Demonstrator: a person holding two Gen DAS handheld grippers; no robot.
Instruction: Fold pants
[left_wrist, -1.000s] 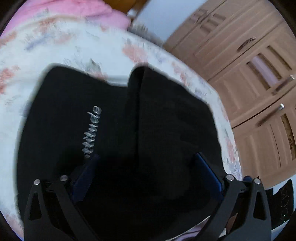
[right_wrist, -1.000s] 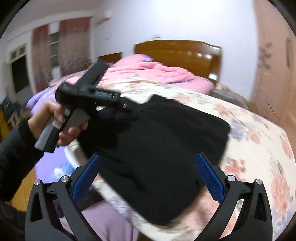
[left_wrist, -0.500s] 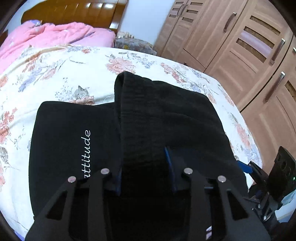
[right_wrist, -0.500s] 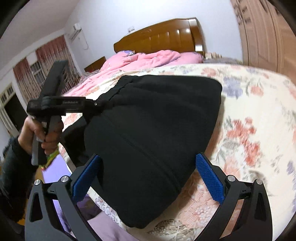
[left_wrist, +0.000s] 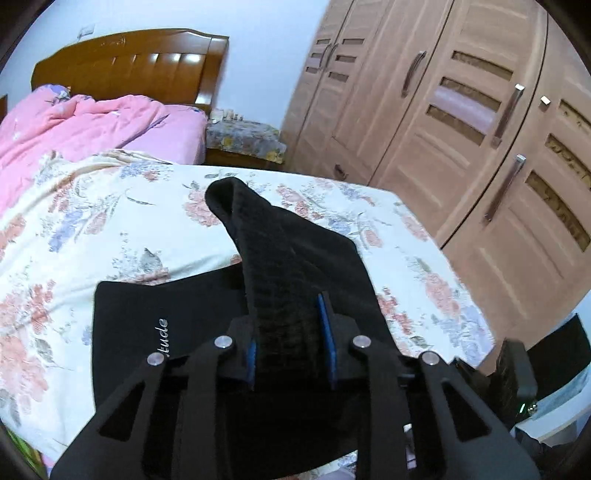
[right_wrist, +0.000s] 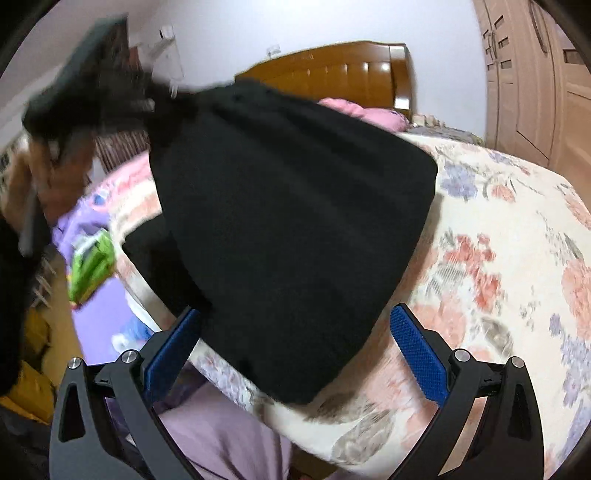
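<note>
**A:** Looking along the left gripper (left_wrist: 290, 334), I see its blue pads closing on a bunched ridge of the black pants (left_wrist: 295, 266), cloth squeezed between them. Agreed?

**B:** Agreed. That ridge runs up and away from the jaws toward the headboard (left_wrist: 125, 62), so the long axis of the lifted part lies straight ahead of that hand. The rest lies flat on the floral bedspread (left_wrist: 110, 206), lettering up, to the left of the grip.

**A:** And the right gripper (right_wrist: 295, 343)?

**B:** Spread wide, holding nothing. The hanging panel of the pants (right_wrist: 291, 206) sits just ahead of it, its lower edge between the fingers' reach but not touched. In that blurred view the raised corner hangs from the other tool at upper left.

**A:** So the right hand is nearer the free lower edge?

**B:** I judge so; that edge wants pinching next.
</note>
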